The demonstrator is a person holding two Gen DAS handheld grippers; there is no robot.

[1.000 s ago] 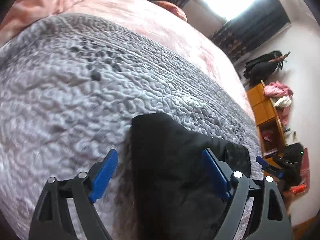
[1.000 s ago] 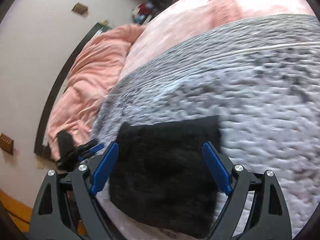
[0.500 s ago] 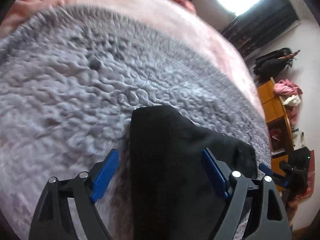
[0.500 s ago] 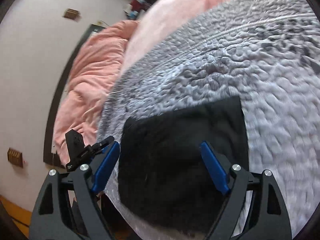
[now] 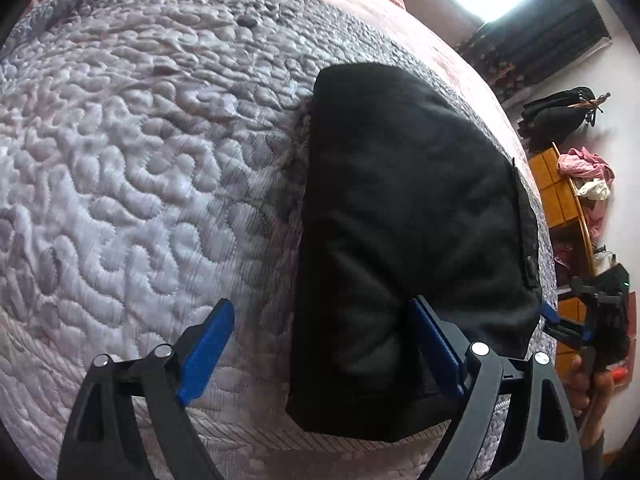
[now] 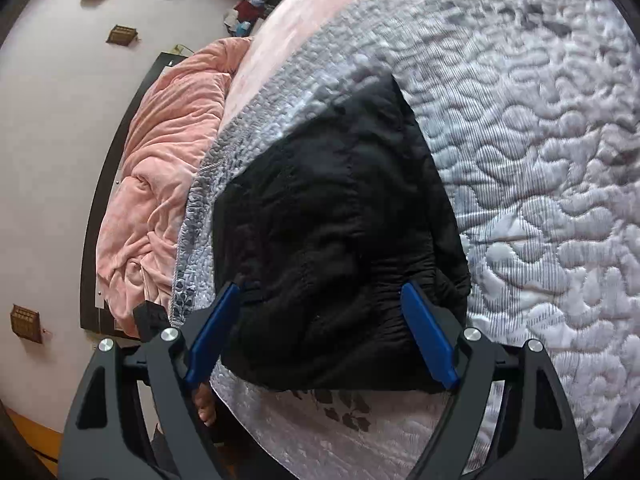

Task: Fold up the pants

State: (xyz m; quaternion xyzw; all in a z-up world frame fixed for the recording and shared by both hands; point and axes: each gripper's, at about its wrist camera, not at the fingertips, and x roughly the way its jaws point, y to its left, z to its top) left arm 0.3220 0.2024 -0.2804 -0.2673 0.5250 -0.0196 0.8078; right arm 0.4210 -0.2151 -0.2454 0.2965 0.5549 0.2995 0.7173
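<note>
On a bed (image 5: 120,160) spread with a grey quilted cover, black pants (image 5: 400,208) lie folded in a compact bundle near the edge. Your left gripper (image 5: 320,344) and right gripper (image 6: 324,328) hover at opposite ends, jaws wide and empty, likely placed to square the fold.

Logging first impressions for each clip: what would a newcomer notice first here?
The black pants, folded into a compact bundle, lie on the grey quilted bedspread near the bed's edge. Both grippers stand open over the bundle, the left gripper and the right gripper. A rumpled pink blanket lies by the headboard.
</note>
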